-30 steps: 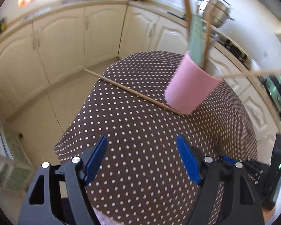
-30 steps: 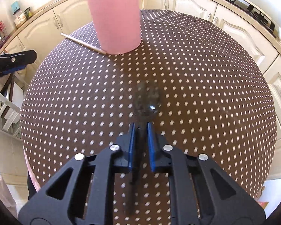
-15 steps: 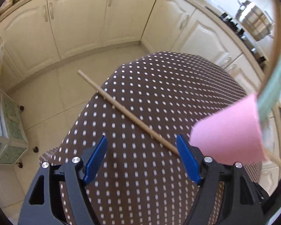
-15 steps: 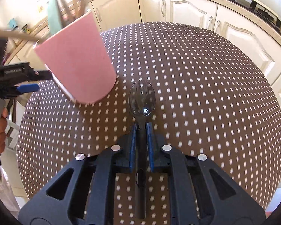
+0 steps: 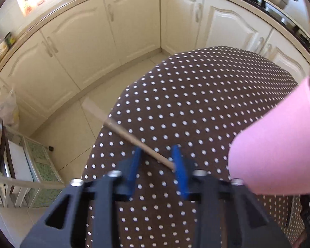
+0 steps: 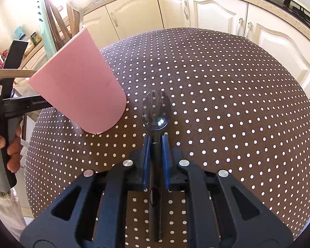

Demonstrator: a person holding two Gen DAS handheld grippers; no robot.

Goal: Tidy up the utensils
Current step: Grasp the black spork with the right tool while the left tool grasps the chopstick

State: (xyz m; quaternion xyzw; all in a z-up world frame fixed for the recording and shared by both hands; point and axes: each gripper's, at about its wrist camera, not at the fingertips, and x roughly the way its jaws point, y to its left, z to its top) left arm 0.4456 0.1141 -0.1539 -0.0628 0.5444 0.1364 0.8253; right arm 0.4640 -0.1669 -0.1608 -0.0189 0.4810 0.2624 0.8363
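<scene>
On the polka-dot tablecloth (image 6: 227, 95), the right gripper (image 6: 156, 142) is clenched on a dark spork (image 6: 156, 111) beside the pink utensil cup (image 6: 78, 91). The left gripper (image 5: 158, 157) has just been closing around a thin wooden stick (image 5: 134, 140); contact is unclear.

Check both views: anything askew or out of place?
Yes. The wooden stick lies loose on the polka-dot tablecloth, one end overhanging the table edge, while other utensils stand in the pink holder. The left gripper has just been closing around it.
</scene>
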